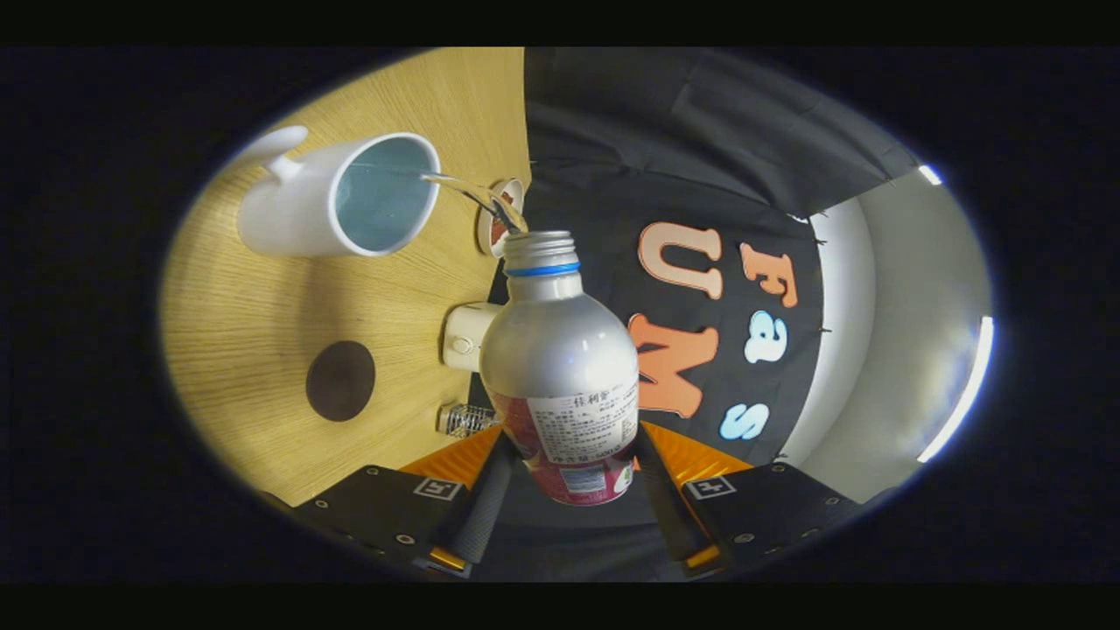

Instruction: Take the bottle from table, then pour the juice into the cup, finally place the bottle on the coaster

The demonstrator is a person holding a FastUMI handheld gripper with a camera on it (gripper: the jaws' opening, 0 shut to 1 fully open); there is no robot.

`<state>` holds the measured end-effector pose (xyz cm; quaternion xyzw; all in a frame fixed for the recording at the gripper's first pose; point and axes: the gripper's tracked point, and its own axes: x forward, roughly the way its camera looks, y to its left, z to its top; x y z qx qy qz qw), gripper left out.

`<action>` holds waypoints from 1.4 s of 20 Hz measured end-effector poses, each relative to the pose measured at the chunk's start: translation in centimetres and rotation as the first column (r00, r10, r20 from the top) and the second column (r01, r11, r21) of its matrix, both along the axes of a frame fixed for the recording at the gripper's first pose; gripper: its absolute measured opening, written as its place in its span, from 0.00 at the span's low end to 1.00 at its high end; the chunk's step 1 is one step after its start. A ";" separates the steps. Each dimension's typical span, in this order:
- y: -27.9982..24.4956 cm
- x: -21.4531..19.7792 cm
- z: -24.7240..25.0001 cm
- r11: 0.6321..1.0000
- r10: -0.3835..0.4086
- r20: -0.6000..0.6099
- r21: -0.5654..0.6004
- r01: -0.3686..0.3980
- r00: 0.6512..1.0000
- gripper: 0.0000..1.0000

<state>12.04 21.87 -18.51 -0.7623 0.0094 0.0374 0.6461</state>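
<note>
My gripper (573, 477) is shut on a silver bottle (560, 359) with a red and white label, both fingers (486, 503) pressing its lower body. The whole view is rolled sideways, so the bottle is tipped over the wooden table (262, 324). A thin clear stream (464, 188) runs from the bottle's open mouth (538, 241) into a white mug (341, 197) beyond the fingers; the mug's inside looks pale blue. A round dark brown coaster (340, 381) lies flat on the table, nearer to the fingers than the mug and apart from it.
Along the table's back edge sit a small white box-like object (464, 337), a small clear ribbed item (464, 420) and a round white dish with red-brown contents (503, 214). The black cloth wall rises behind them.
</note>
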 end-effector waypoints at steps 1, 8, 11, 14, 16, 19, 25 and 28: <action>0.0 0.1 0.0 1.000 0.002 0.002 -0.006 -0.002 1.000 0.77; -0.4 0.3 1.0 0.999 0.008 0.028 -0.045 -0.007 1.000 0.77; -0.5 0.5 1.3 0.998 0.014 0.041 -0.065 -0.011 0.999 0.77; -0.5 0.7 1.4 0.997 0.020 0.049 -0.081 -0.016 0.999 0.77; -0.4 0.7 1.7 0.995 0.028 0.061 -0.102 -0.022 0.998 0.77; -0.5 1.1 1.7 0.993 0.033 0.068 -0.114 -0.025 0.997 0.77; 0.0 1.1 2.5 0.985 0.067 0.103 -0.164 -0.049 0.992 0.77; 0.2 1.4 3.0 0.982 0.082 0.122 -0.182 -0.058 0.989 0.77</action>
